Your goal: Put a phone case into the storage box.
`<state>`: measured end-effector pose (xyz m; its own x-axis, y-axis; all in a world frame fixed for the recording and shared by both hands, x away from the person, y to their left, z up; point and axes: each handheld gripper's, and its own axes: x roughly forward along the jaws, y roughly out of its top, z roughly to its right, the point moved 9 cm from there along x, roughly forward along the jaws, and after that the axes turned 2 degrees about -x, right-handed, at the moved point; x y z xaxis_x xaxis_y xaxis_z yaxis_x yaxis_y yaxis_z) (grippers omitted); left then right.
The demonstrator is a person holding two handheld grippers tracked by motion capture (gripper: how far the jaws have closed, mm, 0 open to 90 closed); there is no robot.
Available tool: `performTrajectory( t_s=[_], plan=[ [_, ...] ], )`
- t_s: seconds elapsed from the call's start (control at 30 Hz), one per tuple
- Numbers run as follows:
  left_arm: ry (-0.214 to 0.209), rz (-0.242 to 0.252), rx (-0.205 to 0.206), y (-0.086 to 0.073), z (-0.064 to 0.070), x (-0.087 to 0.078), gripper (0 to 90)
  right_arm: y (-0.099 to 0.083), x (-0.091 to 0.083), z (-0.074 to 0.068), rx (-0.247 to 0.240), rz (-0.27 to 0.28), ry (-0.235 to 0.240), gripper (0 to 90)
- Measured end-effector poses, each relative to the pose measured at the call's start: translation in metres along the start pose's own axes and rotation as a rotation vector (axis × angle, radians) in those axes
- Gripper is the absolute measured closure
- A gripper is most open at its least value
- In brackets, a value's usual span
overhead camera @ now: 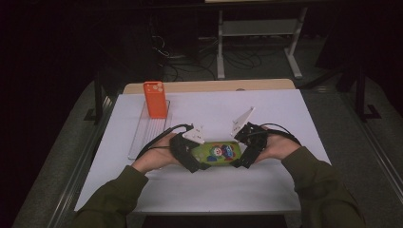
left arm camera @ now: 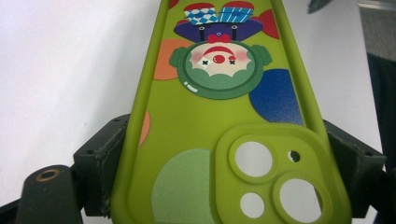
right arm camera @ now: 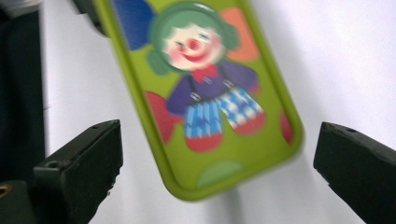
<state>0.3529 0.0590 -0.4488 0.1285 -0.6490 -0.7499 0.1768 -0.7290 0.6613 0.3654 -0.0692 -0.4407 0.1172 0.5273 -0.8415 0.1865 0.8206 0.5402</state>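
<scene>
Left gripper view: clown-print green phone case point(left arm camera: 219, 116), no legible writing.

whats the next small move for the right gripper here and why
Probably close the right gripper on the near end of the green case. Its jaws stand open on either side of that end without touching it, while the left gripper already clamps the camera-cutout end. Gripping both ends would steady the case above the table.
</scene>
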Motion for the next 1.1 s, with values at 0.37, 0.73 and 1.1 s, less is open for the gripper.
performTrajectory(
  t_s=[0.37, 0.73, 1.1],
  plan=[
    [0.118, 0.037, -0.179, -0.005, -0.014, 0.003, 15.6, -0.025, -0.005, 0.009, 0.292, 0.163, -0.160, 0.1],
    [0.174, 0.029, -0.256, -0.013, -0.019, 0.003, 15.6, -0.043, 0.012, 0.003, 0.404, 0.230, -0.329, 0.1],
    [0.176, 0.027, -0.241, -0.015, -0.020, 0.001, 15.5, -0.039, 0.020, 0.000, 0.274, 0.221, -0.454, 0.9]
  ],
)
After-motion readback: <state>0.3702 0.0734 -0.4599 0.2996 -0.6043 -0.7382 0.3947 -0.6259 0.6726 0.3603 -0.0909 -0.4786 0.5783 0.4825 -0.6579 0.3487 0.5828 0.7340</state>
